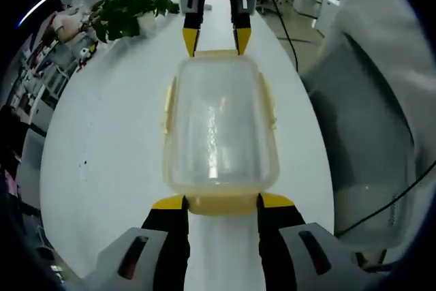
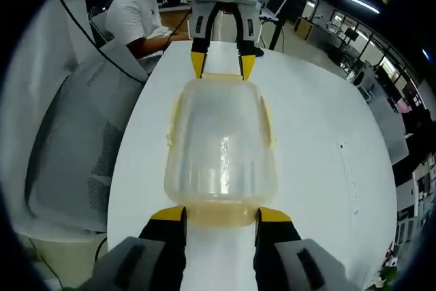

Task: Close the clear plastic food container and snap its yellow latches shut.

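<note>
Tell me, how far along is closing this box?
Done: the lid sits on the clear container. In hand: the left gripper and right gripper each straddle a yellow end latch. Whether any latches are snapped, including the side latch, I cannot tell.

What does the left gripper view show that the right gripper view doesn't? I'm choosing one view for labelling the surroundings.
Left gripper view: a leafy potted plant past the table's far end.
Right gripper view: a seated person in a white shirt and a grey mesh chair back.
Both: the clear container on the white table, one claw at each short-end yellow latch.
</note>
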The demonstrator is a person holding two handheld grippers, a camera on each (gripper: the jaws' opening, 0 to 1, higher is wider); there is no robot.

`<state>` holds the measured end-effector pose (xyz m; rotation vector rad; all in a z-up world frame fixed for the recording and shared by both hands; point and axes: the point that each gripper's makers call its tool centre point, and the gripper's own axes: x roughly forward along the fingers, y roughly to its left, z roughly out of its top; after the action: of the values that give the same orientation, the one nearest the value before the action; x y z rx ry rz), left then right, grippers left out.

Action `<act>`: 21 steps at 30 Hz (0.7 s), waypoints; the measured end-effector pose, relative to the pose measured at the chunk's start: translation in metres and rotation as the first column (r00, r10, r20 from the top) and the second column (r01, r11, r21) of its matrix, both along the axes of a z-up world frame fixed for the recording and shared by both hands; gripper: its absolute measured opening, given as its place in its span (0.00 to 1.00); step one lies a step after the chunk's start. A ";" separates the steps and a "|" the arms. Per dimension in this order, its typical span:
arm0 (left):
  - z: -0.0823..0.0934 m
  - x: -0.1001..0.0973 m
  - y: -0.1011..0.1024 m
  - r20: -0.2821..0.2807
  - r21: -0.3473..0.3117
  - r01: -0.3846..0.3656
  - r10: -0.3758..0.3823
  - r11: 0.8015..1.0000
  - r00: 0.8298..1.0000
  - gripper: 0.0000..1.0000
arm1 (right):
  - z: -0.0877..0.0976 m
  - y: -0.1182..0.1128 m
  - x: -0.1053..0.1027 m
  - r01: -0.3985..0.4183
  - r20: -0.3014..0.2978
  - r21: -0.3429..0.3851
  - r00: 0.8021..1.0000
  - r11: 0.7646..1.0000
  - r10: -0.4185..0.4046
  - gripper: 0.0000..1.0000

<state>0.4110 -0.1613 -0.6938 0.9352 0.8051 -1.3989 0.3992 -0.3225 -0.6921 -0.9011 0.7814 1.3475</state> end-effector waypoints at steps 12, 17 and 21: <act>-0.023 0.011 -0.024 -0.007 0.031 0.014 -0.013 0.999 1.000 0.37 | -0.023 -0.023 0.010 0.009 -0.021 -0.030 1.000 1.000 -0.009 0.36; -0.031 0.015 -0.025 -0.003 0.050 0.016 -0.016 0.999 1.000 0.37 | -0.032 -0.024 0.014 0.017 -0.025 -0.035 1.000 0.999 -0.018 0.36; -0.035 0.015 -0.022 -0.018 0.058 0.019 -0.018 0.998 1.000 0.37 | -0.038 -0.022 0.013 0.015 -0.034 -0.036 0.999 0.999 -0.016 0.37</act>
<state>0.4263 -0.1837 -0.7293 0.9789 0.8554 -1.4079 0.4122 -0.3447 -0.7301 -0.9001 0.8392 1.3420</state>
